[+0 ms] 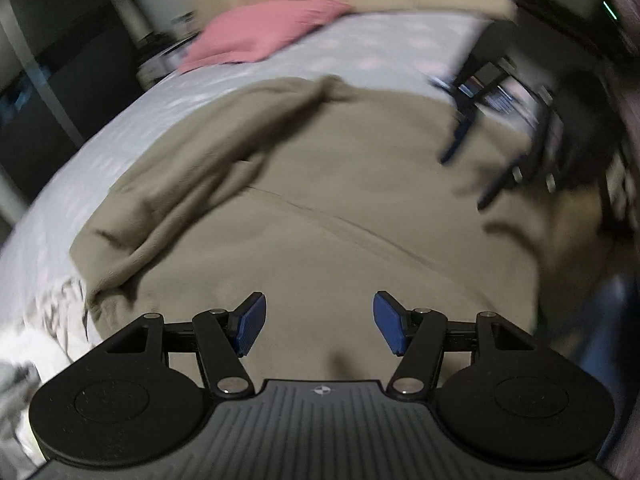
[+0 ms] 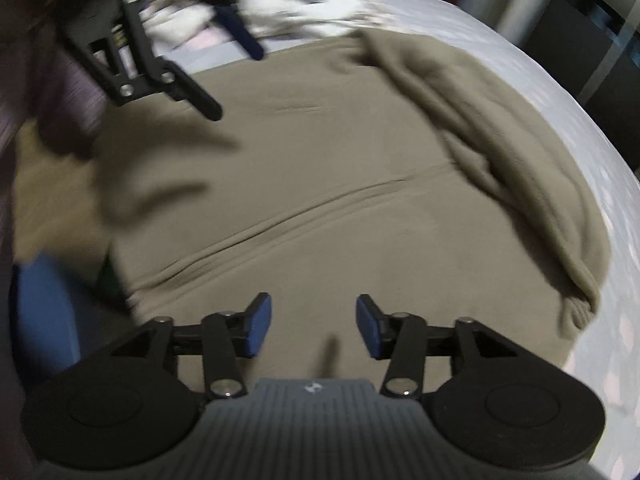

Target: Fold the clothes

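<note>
Left gripper (image 1: 319, 322): jaws parted, nothing between the blue pads — released. Right gripper (image 2: 313, 326): likewise spread, pads clear of the cloth, empty.

The khaki garment (image 1: 320, 208) lies spread flat on the pale bedsheet (image 1: 132, 136), directly beneath and ahead of both sets of fingers. A seam crosses the cloth just beyond the fingertips. One sleeve (image 2: 516, 168) is bunched along the garment's edge, to the right of the right fingers.

A pink pillow (image 1: 260, 36) sits well beyond the left fingers, at the far side of the bed. Both views are blurred.
</note>
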